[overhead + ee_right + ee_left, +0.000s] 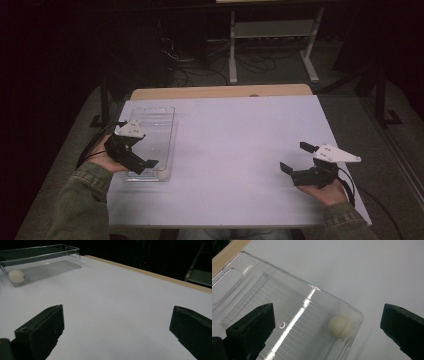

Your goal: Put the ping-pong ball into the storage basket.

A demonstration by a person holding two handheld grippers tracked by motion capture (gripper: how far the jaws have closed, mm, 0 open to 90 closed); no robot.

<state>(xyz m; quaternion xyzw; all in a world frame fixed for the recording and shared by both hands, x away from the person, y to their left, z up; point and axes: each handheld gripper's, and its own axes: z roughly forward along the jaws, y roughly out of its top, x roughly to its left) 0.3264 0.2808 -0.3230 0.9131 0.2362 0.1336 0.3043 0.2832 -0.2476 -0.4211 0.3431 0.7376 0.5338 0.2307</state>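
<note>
A clear plastic tray (pixel 159 125) lies on the left side of the white table. A small cream ball (pixel 339 326) rests in its near right corner; the right gripper view shows the same ball (pixel 16 276) at the tray's (pixel 50 267) near end. My left gripper (pixel 136 150) hovers over the near end of the tray (pixel 287 290), open wide (pixel 327 316) with nothing held, and the ball lies below the gap, nearer the right jaw. My right gripper (pixel 297 157) is open above bare table at the near right (pixel 117 316), far from the tray.
The white table top (pixel 240 150) has a wooden strip (pixel 220 92) along its far edge. Beyond it, a white metal stand (pixel 270 30) and loose cables (pixel 185 65) sit on the dark floor. Green sleeves enter from the bottom.
</note>
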